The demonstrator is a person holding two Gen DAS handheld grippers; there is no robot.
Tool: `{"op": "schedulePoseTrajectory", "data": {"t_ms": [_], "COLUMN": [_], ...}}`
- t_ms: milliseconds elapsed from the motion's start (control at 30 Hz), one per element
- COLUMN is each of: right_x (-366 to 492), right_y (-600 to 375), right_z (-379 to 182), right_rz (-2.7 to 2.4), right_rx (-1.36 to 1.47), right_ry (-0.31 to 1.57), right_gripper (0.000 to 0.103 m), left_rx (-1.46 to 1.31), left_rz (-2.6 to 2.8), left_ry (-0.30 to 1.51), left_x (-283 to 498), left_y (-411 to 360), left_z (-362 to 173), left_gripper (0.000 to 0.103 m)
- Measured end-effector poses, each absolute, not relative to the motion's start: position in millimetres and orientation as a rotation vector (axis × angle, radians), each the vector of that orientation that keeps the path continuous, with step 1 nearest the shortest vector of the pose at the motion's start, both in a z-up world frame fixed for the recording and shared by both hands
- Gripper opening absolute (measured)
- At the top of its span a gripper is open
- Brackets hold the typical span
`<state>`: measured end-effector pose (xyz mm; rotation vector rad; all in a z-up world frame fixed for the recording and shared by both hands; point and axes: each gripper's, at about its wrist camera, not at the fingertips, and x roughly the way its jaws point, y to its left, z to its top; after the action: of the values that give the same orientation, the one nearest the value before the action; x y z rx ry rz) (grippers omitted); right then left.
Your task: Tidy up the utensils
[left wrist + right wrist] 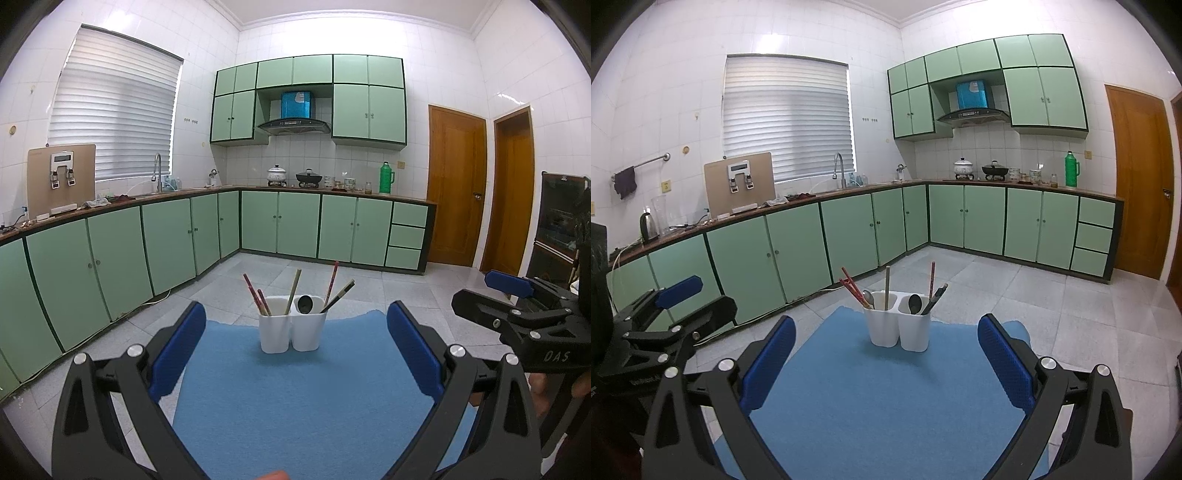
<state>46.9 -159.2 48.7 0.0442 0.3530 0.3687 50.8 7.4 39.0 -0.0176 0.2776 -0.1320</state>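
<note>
A: Why stood upright in the white two-compartment holder (291,332), centre of the blue mat (295,398)?

B: Prob. sorting by type — not finished though. Left compartment: two red chopsticks (255,295), one pale wooden chopstick (293,291), plus a metal spoon (868,298) seen only from right cam. Right compartment: black spoon (305,304), one red chopstick (331,280), one dark chopstick (338,295). Mixed in both halves, so judged early or mid-task.

A: Leaned outward why?

B: Handles rested against the rims, tips down. Easy to pinch from above w/o touching neighbours.

A: Left gripper (295,347)?

B: Spread wide, nothing between the blue pads (177,350). Hovered level over near edge of mat, aimed straight at holder, well short of it.

A: Right gripper (886,354)?

B: Same — gaped wide, empty, pointed at holder from slightly to the right, apart from it. Visible also at right edge of left cam, held beside the mat.

A: Next need?

B: Likely one claw in over a chopstick top, other kept clear — tight spacing, risk of tipping the holder.
</note>
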Motion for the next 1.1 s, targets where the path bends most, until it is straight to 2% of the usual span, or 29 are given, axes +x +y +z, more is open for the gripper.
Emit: {"op": "schedulePoseTrajectory", "data": {"t_ms": [1100], "right_x": [48.4], "right_y": [-154.5], "right_z": [44.6], "right_rz": [0.372], "right_rx": [0.044], "right_ry": [0.360], "right_gripper": [0.097], "left_rx": [-0.013], "left_rz": [-0.128], "left_ry": [0.284], "left_x": [48.7], "left_y": [11.6], "left_z": [39.3], "left_gripper": [0.096]}}
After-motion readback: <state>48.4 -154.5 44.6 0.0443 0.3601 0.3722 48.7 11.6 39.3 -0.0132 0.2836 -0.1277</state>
